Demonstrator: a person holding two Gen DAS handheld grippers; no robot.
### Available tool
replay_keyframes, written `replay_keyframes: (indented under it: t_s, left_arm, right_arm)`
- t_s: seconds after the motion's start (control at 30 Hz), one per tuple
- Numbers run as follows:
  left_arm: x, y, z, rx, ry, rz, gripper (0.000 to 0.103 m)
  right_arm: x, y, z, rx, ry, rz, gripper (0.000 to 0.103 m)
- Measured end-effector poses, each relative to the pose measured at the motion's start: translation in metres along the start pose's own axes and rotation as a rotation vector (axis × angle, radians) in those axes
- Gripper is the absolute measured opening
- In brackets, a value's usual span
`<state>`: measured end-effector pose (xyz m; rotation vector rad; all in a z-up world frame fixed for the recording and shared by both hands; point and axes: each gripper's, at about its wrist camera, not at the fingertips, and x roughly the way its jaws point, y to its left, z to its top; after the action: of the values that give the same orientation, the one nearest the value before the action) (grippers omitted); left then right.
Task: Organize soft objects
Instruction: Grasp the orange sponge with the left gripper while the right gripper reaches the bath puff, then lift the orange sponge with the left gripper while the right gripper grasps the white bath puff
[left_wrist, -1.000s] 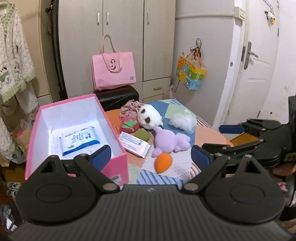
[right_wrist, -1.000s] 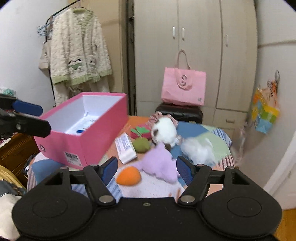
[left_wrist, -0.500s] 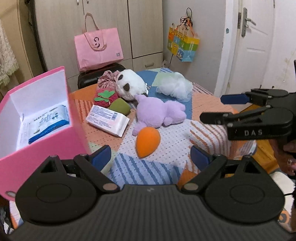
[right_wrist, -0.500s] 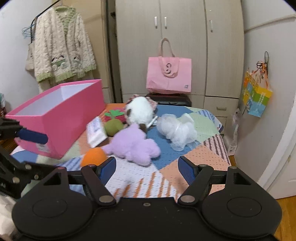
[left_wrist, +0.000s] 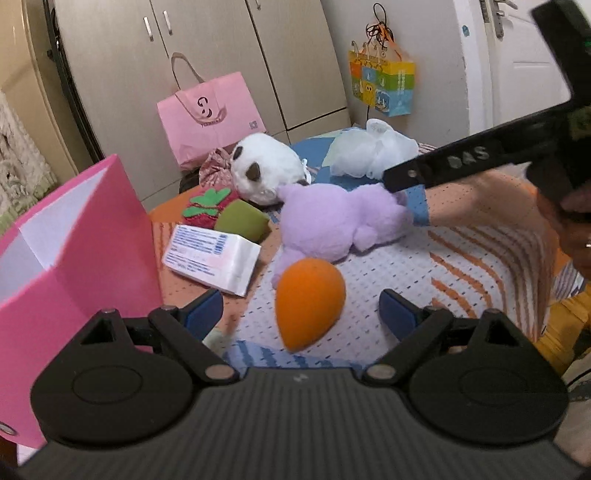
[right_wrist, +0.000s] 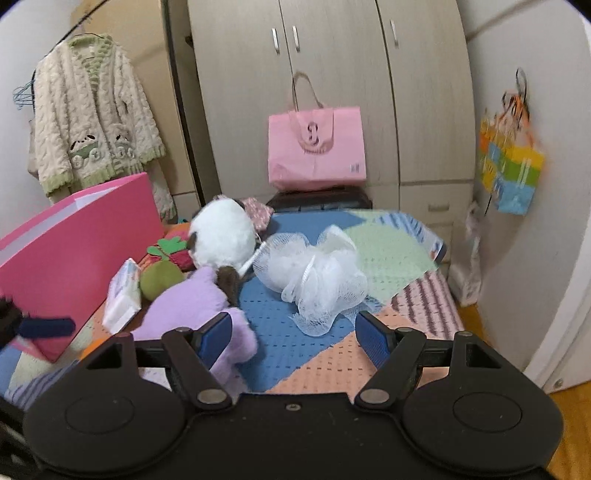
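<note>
Soft objects lie scattered over a patchwork cloth (left_wrist: 424, 273) that fills the middle of both views. Nearest, low in the left wrist view, the left gripper (left_wrist: 301, 308) has its blue pads spread wide with nothing pressed between them; an orange egg-shaped sponge (left_wrist: 308, 301) lies on the cloth in the gap, clear of both pads. Low in the right wrist view the right gripper (right_wrist: 293, 338) also stands open. Its left pad sits in front of the purple plush toy (right_wrist: 192, 308), and I cannot tell if it touches the fur; its right pad is over bare cloth.

In the left wrist view that purple plush toy (left_wrist: 336, 225) lies just above the sponge at centre frame, with the other gripper's arm reaching in from the right edge and its blue pad at the toy's right end. A hand (left_wrist: 576, 229) shows at the right edge. Left of centre lies a white packet (left_wrist: 212, 258) with blue print, and a pink box (left_wrist: 74, 258) fills the left edge.

Beyond the packet sit a green sponge (left_wrist: 242, 221) and a red strawberry-shaped piece (left_wrist: 207, 203) with a green leaf. Farther up is a white plush ball (left_wrist: 269, 168) with dark patches, and to its right a white mesh bath puff (right_wrist: 314, 277).

At the back, upper centre, a pink paper bag (right_wrist: 316, 147) stands before pale wardrobe doors (right_wrist: 332, 74). A colourful bag (right_wrist: 511, 173) hangs at the right and a cream cardigan (right_wrist: 88, 118) at the upper left.
</note>
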<state>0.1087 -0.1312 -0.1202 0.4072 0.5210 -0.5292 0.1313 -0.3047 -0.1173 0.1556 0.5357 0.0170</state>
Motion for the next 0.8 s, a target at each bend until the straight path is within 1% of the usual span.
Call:
replay_keyframes:
  t_s: [0.1, 0.2, 0.23, 0.27, 0.3, 0.33, 0.4, 0.43, 0.47, 0.5, 0.53, 0.6, 0.67, 0.7, 0.73, 0.8]
  left_arm:
    - [0.004, 0.002, 0.000, -0.049, -0.009, -0.008, 0.090]
    - [0.012, 0.007, 0.000, -0.115, 0.006, -0.025, 0.088]
    - [0.014, 0.008, 0.000, -0.131, 0.007, -0.032, 0.082]
    - [0.015, 0.010, 0.000, -0.147, 0.009, -0.043, 0.078]
    - [0.015, 0.011, 0.000, -0.162, 0.007, -0.053, 0.067]
    - [0.015, 0.012, 0.000, -0.179, 0.007, -0.060, 0.057]
    - [0.015, 0.012, 0.000, -0.190, 0.009, -0.049, 0.052]
    - [0.016, 0.011, 0.001, -0.187, 0.010, -0.036, 0.048]
    - [0.016, 0.012, 0.002, -0.186, 0.010, -0.030, 0.046]
    - [0.016, 0.012, 0.003, -0.190, 0.012, -0.037, 0.040]
    - [0.015, 0.013, 0.003, -0.200, 0.015, -0.054, 0.038]
    - [0.014, 0.014, 0.004, -0.206, 0.020, -0.049, 0.038]
    - [0.013, 0.015, 0.004, -0.218, 0.028, -0.044, 0.038]
    - [0.013, 0.016, 0.004, -0.232, 0.034, -0.049, 0.037]
    - [0.012, 0.018, 0.005, -0.244, 0.039, -0.055, 0.037]
    - [0.010, 0.021, 0.006, -0.253, 0.049, -0.052, 0.037]
  right_arm:
    - [0.012, 0.001, 0.002, 0.004, -0.005, -0.042, 0.077]
    - [0.022, 0.000, 0.005, 0.004, 0.006, -0.054, 0.078]
    - [0.026, -0.001, 0.007, 0.005, 0.014, -0.053, 0.078]
    - [0.030, -0.002, 0.008, 0.007, 0.024, -0.055, 0.078]
    - [0.035, -0.002, 0.008, 0.012, 0.034, -0.060, 0.078]
    - [0.038, -0.003, 0.008, 0.019, 0.036, -0.065, 0.078]
    - [0.041, -0.003, 0.009, 0.021, 0.043, -0.067, 0.081]
    - [0.042, -0.002, 0.009, 0.009, 0.048, -0.058, 0.087]
    - [0.043, 0.000, 0.010, 0.002, 0.054, -0.054, 0.088]
    - [0.044, 0.001, 0.010, -0.004, 0.059, -0.061, 0.088]
    - [0.043, 0.002, 0.010, -0.010, 0.055, -0.072, 0.087]
    - [0.042, 0.004, 0.008, -0.018, 0.042, -0.091, 0.078]
    - [0.040, 0.007, 0.006, -0.027, 0.033, -0.121, 0.048]
    - [0.038, 0.009, 0.005, -0.039, 0.028, -0.128, 0.040]
    - [0.036, 0.010, 0.004, -0.050, 0.025, -0.129, 0.024]
    - [0.028, 0.016, 0.001, -0.073, 0.004, -0.121, 0.020]
